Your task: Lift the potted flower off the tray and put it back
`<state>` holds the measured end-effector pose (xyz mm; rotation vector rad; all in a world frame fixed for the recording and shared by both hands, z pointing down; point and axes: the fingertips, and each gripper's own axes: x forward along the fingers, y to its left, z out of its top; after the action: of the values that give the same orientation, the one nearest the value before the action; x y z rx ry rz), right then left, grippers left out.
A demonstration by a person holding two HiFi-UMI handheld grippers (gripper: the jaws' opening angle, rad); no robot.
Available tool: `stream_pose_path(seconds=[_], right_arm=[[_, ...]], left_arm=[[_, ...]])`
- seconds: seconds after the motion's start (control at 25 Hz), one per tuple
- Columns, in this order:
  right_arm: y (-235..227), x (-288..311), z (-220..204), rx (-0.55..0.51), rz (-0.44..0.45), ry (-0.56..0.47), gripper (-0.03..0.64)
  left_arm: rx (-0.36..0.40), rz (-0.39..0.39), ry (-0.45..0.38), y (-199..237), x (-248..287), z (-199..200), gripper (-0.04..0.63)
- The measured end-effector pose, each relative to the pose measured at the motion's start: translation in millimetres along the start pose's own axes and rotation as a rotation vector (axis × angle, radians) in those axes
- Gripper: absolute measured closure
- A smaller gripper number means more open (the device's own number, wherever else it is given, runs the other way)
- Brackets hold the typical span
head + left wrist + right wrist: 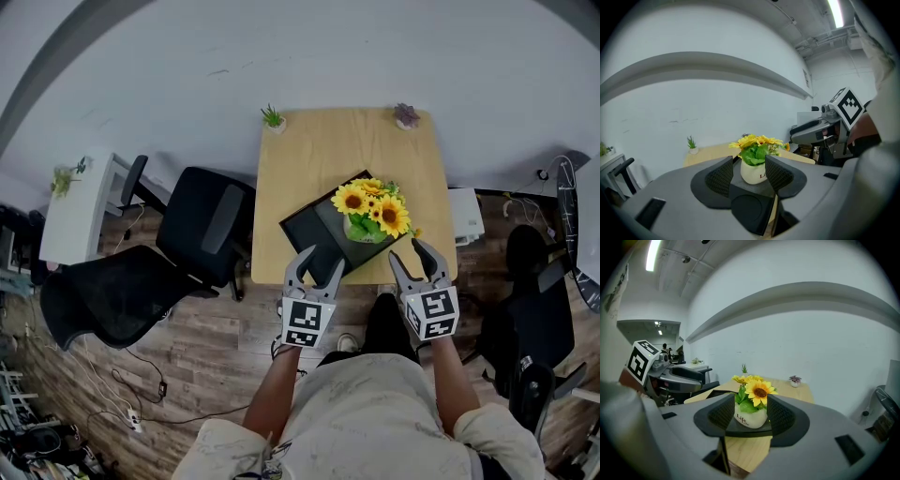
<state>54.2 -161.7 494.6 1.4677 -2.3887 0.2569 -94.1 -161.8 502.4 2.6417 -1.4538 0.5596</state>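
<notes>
I am watching the white ceramic pot of yellow sunflowers with green leaves (370, 214) sitting on the flat black square tray (309, 230), toward the tray's right half. The tray is lying turned at an angle on the light wooden tabletop (309, 150), near its front edge.

The left gripper (317, 269) is hovering at the tray's near corner, and its fingers (721, 176) are standing spread with nothing pressed between them. The right gripper (415, 262) is hovering at the tabletop's front edge, just right of the tray, its fingers (782, 416) likewise spread and pinching nothing. Each gripper view is framing the pot in the gap between its fingers, but the head view is showing the pot ahead of both, apart from them.

A small green potted plant (273, 118) and a small purple potted plant (406, 115) are standing at the tabletop's far corners.
</notes>
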Motion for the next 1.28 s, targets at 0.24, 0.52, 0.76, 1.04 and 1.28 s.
stream_pose_path(seconds=[0.24, 0.52, 0.76, 1.04, 1.28], right_arm=[[4.3, 3.5, -25.6, 0.006, 0.010, 0.055, 0.400], [5.9, 5.0, -47.3, 0.016, 0.015, 0.102, 0.399], [6.5, 5.6, -51.3, 0.020, 0.018, 0.109, 0.399], [5.0, 10.9, -52.5, 0.025, 0.030, 0.119, 0.399], [2.5, 20.3, -56.4, 0.030, 0.041, 0.129, 0.397]], left_arm=[[-0.007, -0.004, 0.037, -3.9, 1.1, -18.5, 0.387], [-0.011, -0.012, 0.075, -9.7, 3.3, -36.2, 0.387], [-0.011, -0.020, 0.097, -13.6, 4.2, -45.3, 0.387], [-0.016, -0.027, 0.113, -14.9, 11.8, -47.5, 0.387], [-0.011, -0.038, 0.134, -15.1, 21.4, -51.8, 0.387]])
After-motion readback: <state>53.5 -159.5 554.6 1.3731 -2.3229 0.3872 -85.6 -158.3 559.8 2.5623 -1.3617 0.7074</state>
